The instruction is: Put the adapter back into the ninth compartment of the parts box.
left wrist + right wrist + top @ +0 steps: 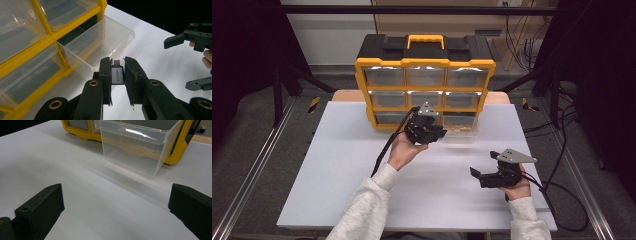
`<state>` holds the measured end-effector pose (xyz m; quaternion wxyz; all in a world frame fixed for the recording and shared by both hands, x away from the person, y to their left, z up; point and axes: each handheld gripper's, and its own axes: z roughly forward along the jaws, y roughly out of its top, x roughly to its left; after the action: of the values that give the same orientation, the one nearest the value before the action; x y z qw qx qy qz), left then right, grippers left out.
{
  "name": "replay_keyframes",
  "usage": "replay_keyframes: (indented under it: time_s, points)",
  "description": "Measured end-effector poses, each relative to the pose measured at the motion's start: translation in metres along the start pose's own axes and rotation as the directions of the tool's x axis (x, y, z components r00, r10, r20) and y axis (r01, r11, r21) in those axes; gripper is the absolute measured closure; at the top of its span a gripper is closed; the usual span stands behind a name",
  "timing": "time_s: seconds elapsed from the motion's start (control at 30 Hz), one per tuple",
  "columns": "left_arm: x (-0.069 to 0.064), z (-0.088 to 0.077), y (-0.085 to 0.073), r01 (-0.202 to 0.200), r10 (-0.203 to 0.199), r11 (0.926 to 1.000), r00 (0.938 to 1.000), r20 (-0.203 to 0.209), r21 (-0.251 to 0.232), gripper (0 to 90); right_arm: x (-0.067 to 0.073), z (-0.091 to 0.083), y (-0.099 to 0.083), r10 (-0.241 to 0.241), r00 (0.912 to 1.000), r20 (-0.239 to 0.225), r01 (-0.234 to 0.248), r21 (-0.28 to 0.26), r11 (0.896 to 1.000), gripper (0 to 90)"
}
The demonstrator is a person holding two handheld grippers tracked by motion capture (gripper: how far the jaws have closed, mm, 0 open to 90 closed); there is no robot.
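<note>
The bench (337,165) carries a white work surface, and at its far edge stands a yellow-and-black organiser cabinet (425,65) with rows of clear drawers. The bottom right drawer (458,131) is pulled forward, open-topped, and looks empty in the left gripper view.

The left tongs (117,75) hover just in front of that drawer's rim and pinch a small grey USB adapter (117,74) between the pads, plug end pointing away toward the drawer (the lettered face is turned to the camera). The right tongs (116,207) rest low over the bench, well apart from the drawer, spread wide with nothing between them.

The adapter appears light, rigid and smooth-cased, so it could slip or twist under a loose grip. The flat side faces of the casing are the proper place to hold it; the metal plug should be left free.
</note>
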<state>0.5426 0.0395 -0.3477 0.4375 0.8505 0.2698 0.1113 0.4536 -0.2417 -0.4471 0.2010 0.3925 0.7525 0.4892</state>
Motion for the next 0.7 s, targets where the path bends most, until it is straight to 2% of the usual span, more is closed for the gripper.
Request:
replay_keyframes:
  time_s: [0.7]
  points:
    - [0.007, 0.019, 0.011, 0.007, -0.007, 0.9999, 1.0000, -0.007, 0.011, 75.5, 0.000, 0.000, 0.000, 0.002, 1.0000, 0.000, -0.002, 0.003, 1.000, 0.7]
